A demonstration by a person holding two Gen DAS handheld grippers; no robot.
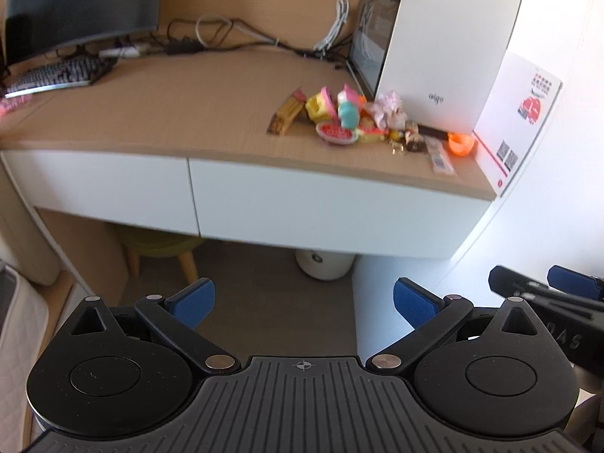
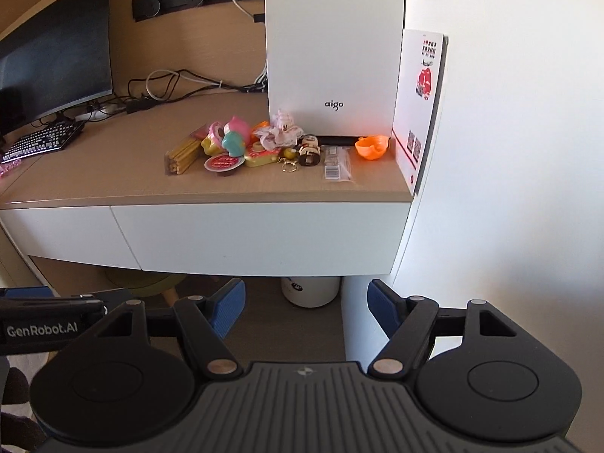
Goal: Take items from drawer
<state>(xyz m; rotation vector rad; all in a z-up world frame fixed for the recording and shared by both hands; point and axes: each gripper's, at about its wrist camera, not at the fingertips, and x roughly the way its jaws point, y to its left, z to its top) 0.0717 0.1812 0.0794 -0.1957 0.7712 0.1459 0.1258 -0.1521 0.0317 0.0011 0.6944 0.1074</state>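
- Drawer (image 2: 260, 238) fronts shut, white, under the desk edge; the wide right front lies ahead of and above both grippers, well apart from them. A narrower front (image 1: 94, 185) sits to its left.
- Left gripper (image 1: 304, 304): jaws wide apart, blue pads (image 1: 196, 300) bare, nothing between them; only floor and a white bin (image 1: 324, 264) show through the gap.
- Right gripper (image 2: 305, 307): jaws likewise spread, blue pads (image 2: 226, 309) holding nothing; the same bin shows just beyond.
- Each view catches the other gripper at its side edge: left wrist view shows it at lower right, right wrist view at lower left with printed lettering readable.
- Under the desk: a green stool with wooden legs (image 1: 162, 249), clearer in the left wrist view.
- Desk top (image 2: 113, 166), wood-toned: a pile of small items (image 2: 234, 147) near the right end, among them a pack of yellow sticks (image 2: 183, 156), a red-lidded round tin (image 2: 222, 162), a teal and pink toy (image 2: 234, 137), a barcoded packet (image 2: 336, 168), an orange cup (image 2: 372, 147).
- Right wrist view sees the pile sharp and head-on; the left wrist view has it blurred and off to the right.
- Behind the pile: a white computer case (image 2: 332, 56), a white printed card (image 2: 419, 105) leaning at the desk's right end.
- Far left: keyboard (image 1: 56, 75), dark monitor (image 1: 79, 7), tangled cables (image 1: 226, 37). A wall socket strip (image 2: 196, 0) shows in the right wrist view only.
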